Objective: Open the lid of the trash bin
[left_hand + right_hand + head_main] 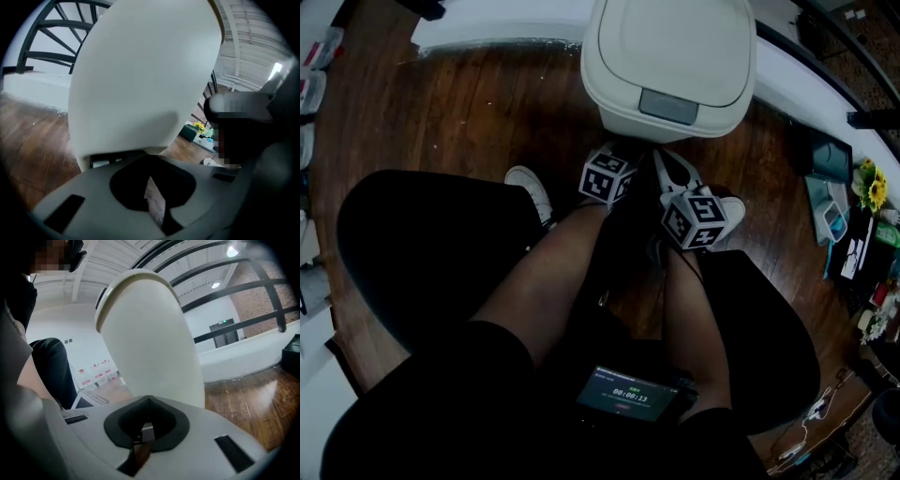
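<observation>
On the wooden floor (469, 112) stands the cream trash bin (623, 89), its lid (675, 37) down, just ahead of the person's knees; the left tongs (607, 178) and right tongs (698, 217) hover low before it, both closed on nothing.

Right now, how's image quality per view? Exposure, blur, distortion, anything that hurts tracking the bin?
Head view: dim overall, dark clothing loses detail, the white trash bin is bright by contrast. Left gripper view: strong fisheye, black corners, the bin close and soft. Right gripper view: sharper, railing bowed by the lens, small flare from a ceiling lamp.
</observation>
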Demonstrator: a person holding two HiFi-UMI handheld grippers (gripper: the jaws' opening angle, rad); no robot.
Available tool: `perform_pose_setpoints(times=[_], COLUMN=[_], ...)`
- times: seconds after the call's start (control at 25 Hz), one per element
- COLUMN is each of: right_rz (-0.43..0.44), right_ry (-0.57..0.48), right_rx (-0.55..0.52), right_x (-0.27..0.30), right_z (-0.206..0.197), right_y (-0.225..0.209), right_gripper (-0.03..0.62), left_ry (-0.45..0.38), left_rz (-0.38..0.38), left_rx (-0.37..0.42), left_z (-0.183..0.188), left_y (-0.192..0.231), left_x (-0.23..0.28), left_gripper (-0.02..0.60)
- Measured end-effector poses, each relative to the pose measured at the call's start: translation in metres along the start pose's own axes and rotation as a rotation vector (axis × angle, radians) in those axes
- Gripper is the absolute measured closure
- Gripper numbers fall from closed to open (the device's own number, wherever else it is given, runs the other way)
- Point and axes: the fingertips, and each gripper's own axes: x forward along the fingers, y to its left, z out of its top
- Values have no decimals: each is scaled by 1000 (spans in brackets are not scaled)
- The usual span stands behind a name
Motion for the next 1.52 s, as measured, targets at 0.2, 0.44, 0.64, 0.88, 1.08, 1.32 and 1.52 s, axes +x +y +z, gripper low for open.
perform_pose_setpoints(times=[0.2,0.44,0.64,0.88,1.08,1.32,1.52], right_rz=[43,72,93,141,201,201,195], right_ry=[20,5,-30,-187,-295,-351,-359], right_rx=[-87,-185,-271,-334,-397,-443,-444], right_x=[-14,-41,-77,-129,-179,-204,-213], right_z=[24,53,89,163,196,202,196], right_y=[38,82,118,166,224,257,259], right_gripper=[569,569,569,569,569,569,569], left_ry=[-17,-81,-202,-404,-513,-570,-564], left_rz=[-24,-64,-113,-188,-253,-288,-287], left_rx=[112,176,243,316,380,421,449], left_z=[26,56,103,172,199,215,208], left_y=[-24,-55,-90,-139,-192,-222,-228], left_x=[-49,-117,-181,-260,-334,-373,-385], left_gripper=[551,552,552,552,552,552,552])
